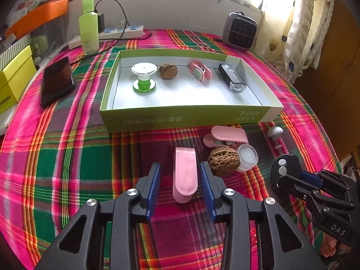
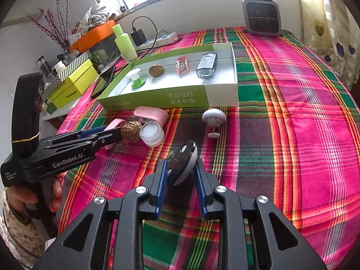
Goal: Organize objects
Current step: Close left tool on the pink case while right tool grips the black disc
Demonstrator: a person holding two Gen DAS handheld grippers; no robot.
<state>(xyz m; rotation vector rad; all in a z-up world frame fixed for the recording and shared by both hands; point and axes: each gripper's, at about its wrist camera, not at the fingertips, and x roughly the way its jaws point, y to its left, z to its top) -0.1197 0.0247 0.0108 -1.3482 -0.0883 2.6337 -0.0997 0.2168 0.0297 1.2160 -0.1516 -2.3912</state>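
My left gripper [image 1: 180,168] is open with a pink clip [image 1: 185,175] lying between its blue pads, not squeezed. My right gripper [image 2: 181,164] is shut on a black-and-white disc-shaped object [image 2: 183,165], also seen in the left wrist view [image 1: 284,173]. On the plaid cloth lie a walnut [image 1: 222,160], a small white jar [image 1: 247,157], a second pink clip [image 1: 226,136] and a white mushroom-shaped knob [image 1: 275,132]. The green tray [image 1: 186,118] holds a green-white spool [image 1: 143,76], a walnut [image 1: 168,70], a pink clip [image 1: 200,70] and a black light [image 1: 232,78].
A black phone [image 1: 57,81] lies left of the tray, with a yellow box [image 1: 13,78] beyond it. A green bottle [image 1: 88,28], a power strip [image 1: 121,32] and a small heater [image 1: 239,31] stand at the back. The table edge runs along the right.
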